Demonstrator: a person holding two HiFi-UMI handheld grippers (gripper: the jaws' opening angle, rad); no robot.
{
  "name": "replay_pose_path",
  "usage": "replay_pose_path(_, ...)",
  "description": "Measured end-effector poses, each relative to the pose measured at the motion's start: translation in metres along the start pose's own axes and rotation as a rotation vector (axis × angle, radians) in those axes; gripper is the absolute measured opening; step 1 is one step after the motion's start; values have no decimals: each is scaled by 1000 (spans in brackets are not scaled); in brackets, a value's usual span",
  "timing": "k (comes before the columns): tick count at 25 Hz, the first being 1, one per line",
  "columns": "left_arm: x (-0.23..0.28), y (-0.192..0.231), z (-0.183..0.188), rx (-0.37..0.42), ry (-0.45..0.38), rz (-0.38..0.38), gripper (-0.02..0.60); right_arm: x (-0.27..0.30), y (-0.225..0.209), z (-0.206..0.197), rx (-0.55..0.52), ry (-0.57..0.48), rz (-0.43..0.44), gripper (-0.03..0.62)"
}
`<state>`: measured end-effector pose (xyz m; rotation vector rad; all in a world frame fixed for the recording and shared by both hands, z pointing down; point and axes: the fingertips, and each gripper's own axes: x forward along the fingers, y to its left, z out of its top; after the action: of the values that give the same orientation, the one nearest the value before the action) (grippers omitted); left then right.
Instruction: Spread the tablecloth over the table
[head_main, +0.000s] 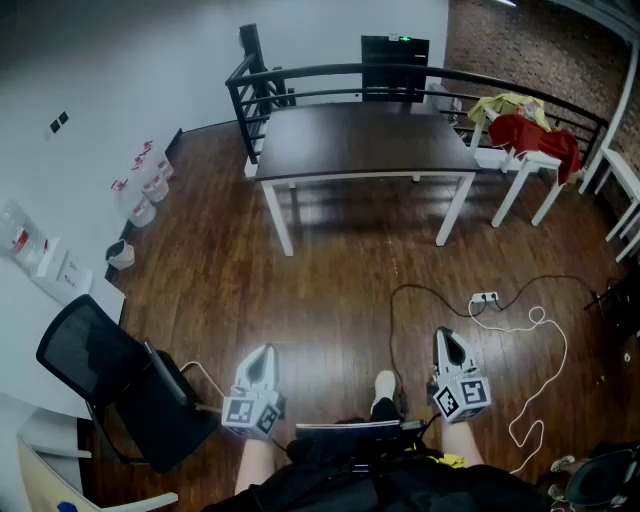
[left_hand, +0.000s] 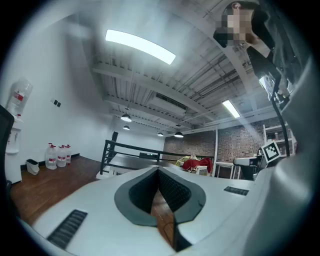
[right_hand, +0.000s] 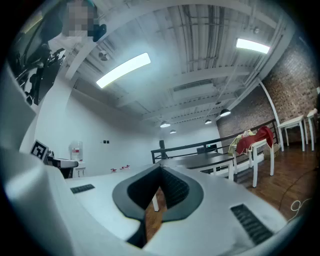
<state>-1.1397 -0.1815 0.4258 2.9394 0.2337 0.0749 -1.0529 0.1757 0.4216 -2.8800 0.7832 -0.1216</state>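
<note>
A dark-topped table (head_main: 365, 140) with white legs stands bare ahead in the head view, across a stretch of wooden floor. A red cloth (head_main: 535, 132) and a yellow one (head_main: 505, 104) lie piled on a small white table (head_main: 530, 165) at the right; the red cloth (right_hand: 256, 138) also shows in the right gripper view. My left gripper (head_main: 262, 361) and right gripper (head_main: 446, 346) are held low near my body, both shut and empty, pointing level toward the table. In the gripper views the left gripper (left_hand: 159, 171) and right gripper (right_hand: 161, 168) have their tips together.
A black railing (head_main: 420, 75) runs behind the table. A black office chair (head_main: 110, 375) stands at lower left. A power strip (head_main: 485, 297) with black and white cables lies on the floor at right. Water jugs (head_main: 148, 180) line the left wall.
</note>
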Motion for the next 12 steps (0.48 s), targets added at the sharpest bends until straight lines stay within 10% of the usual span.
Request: replay_pose_path(12, 186, -76, 43, 72, -142, -58, -12, 106, -141, 54, -220, -83, 8, 6)
